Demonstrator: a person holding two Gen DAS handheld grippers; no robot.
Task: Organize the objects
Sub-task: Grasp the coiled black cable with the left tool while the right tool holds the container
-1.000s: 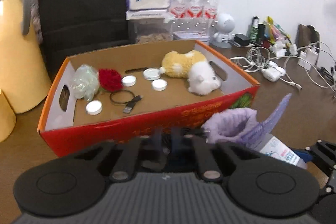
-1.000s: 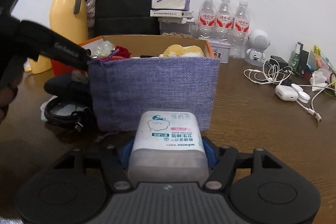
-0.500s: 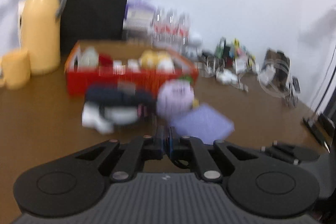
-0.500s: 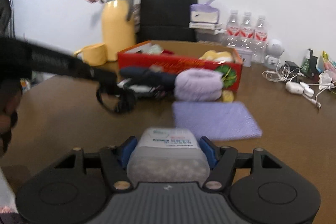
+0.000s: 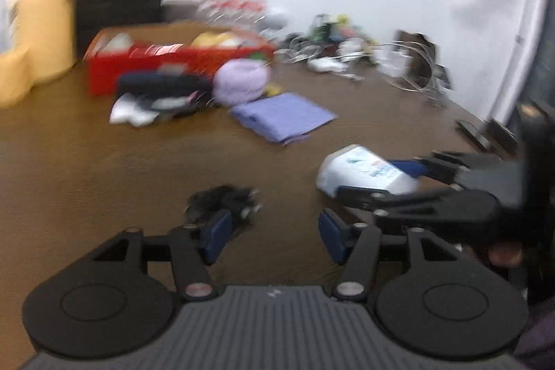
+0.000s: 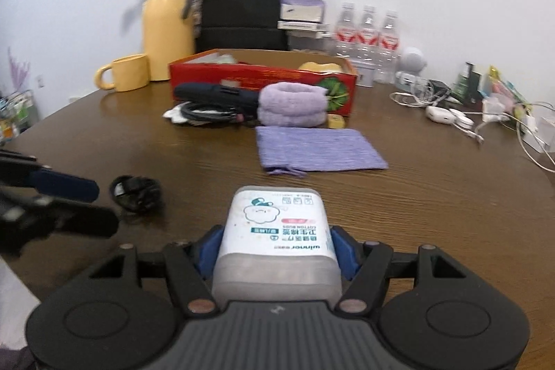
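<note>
My right gripper [image 6: 275, 247] is shut on a white cotton-bud box [image 6: 275, 224], held low over the brown table; the box also shows in the left wrist view [image 5: 360, 170]. My left gripper [image 5: 270, 231] is open and empty, with a coiled black cable [image 5: 222, 200] on the table just beyond its left finger; the cable also shows in the right wrist view [image 6: 137, 189]. A purple cloth bag [image 6: 317, 149] lies flat mid-table. Behind it sit a rolled lilac towel [image 6: 293, 106], a dark folded umbrella [image 6: 215, 92] and the red cardboard box [image 6: 260, 77].
A yellow jug [image 6: 166, 23] with flowers and a yellow mug [image 6: 126, 71] stand at the back left. A black paper bag [image 6: 246, 9], water bottles [image 6: 366, 37] and tangled cables and chargers [image 6: 451, 113] line the back and right.
Both grippers have pulled back from the red box toward the near table edge. The left gripper has opened and the black cable now lies on the table. The purple bag lies flat.
</note>
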